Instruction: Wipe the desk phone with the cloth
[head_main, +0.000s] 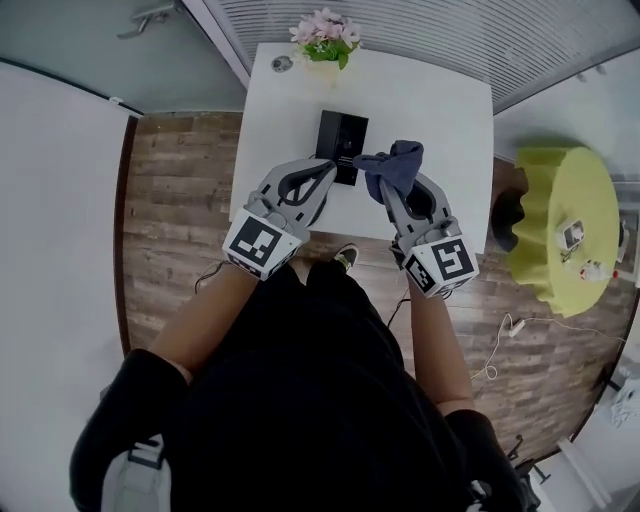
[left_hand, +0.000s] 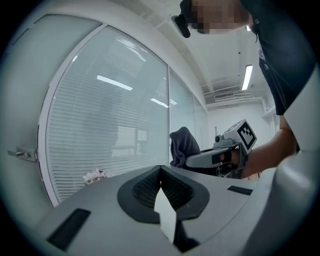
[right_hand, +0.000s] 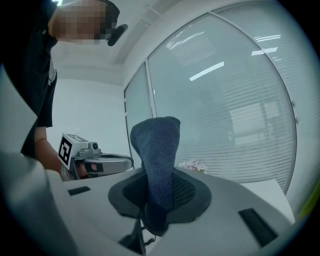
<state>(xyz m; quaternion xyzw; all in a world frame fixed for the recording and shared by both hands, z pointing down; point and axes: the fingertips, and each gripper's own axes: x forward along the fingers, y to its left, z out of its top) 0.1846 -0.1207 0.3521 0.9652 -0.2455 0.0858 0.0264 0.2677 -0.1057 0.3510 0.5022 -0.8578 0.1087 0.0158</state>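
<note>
Head view | desk phone (head_main: 342, 135) on white table (head_main: 440, 110), near end hidden behind grippers, markings unreadable | left gripper (head_main: 328, 168) clenched, empty | right gripper (head_main: 387, 193) clamped on dark blue cloth (head_main: 397, 163)

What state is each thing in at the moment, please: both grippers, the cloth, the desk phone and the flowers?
left gripper: shut, nothing between its jaws.
right gripper: shut on the cloth.
cloth: bunched, sticking out of the right gripper.
desk phone: lying on the white table, in neither gripper.
flowers: in bloom, at the table's far edge.
</note>
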